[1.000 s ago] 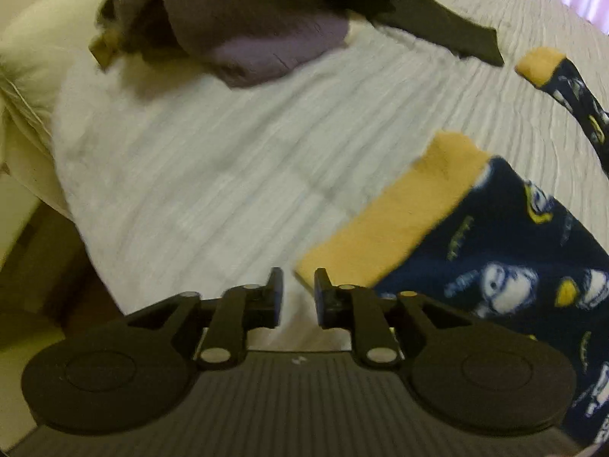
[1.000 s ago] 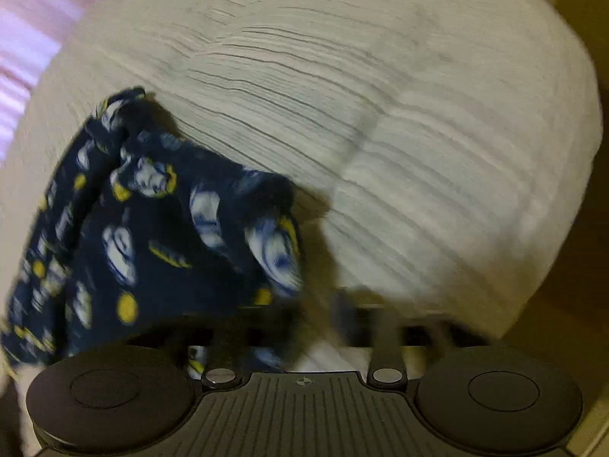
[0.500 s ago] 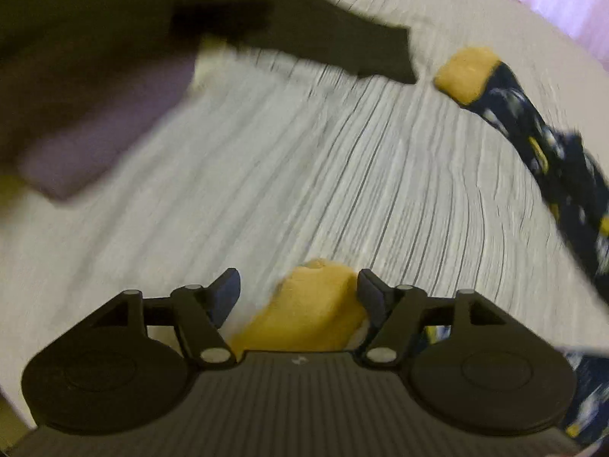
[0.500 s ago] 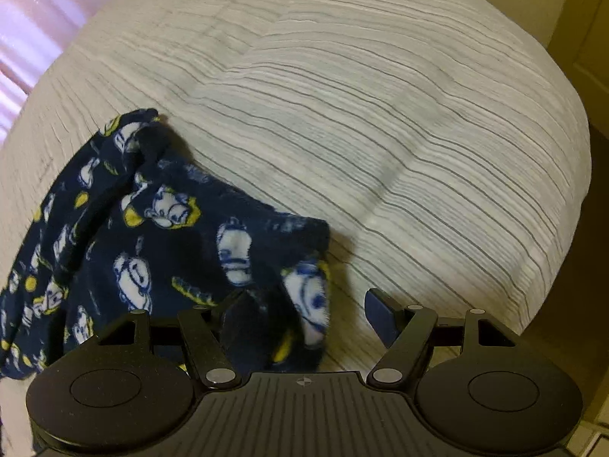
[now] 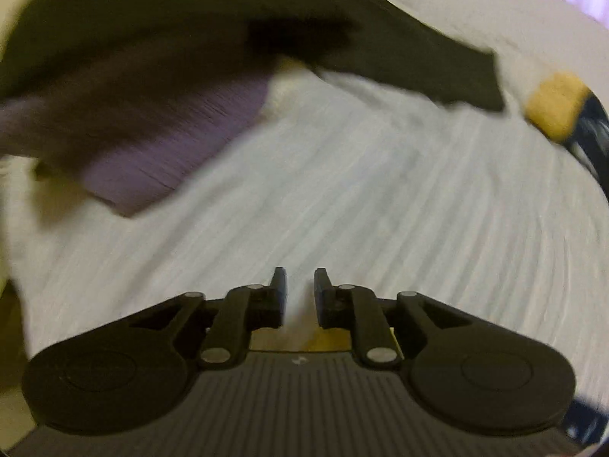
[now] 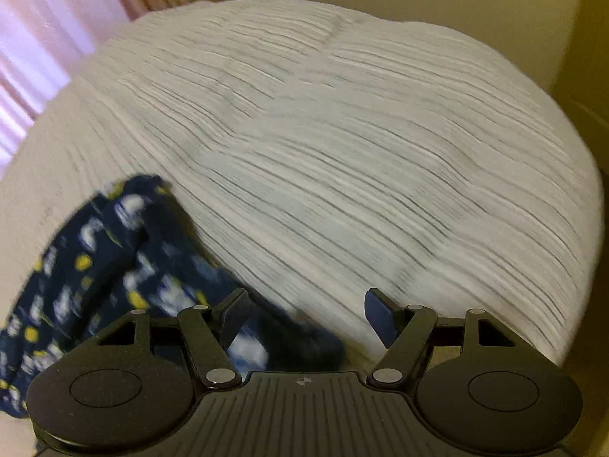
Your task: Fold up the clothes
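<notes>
The left gripper (image 5: 300, 295) is closing, its jaws near together over a yellow cuff (image 5: 323, 341) glimpsed under them — whether the pads pinch it, I cannot tell. The right gripper (image 6: 306, 314) stands wide apart, the navy printed pyjamas (image 6: 114, 266) bunched by its left finger, unpinched — likely placed to grab that end. Both work on the white striped bedcover (image 6: 342, 152). Beyond the left gripper lie a purple garment (image 5: 152, 144) and a dark one (image 5: 399, 49).

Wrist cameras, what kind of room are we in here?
Probably a bedroom. A bed with a ribbed white bedspread fills both views, loose clothes lie on it, such as patterned navy fleece pajamas and a purple garment, and pinkish curtains hang behind.
</notes>
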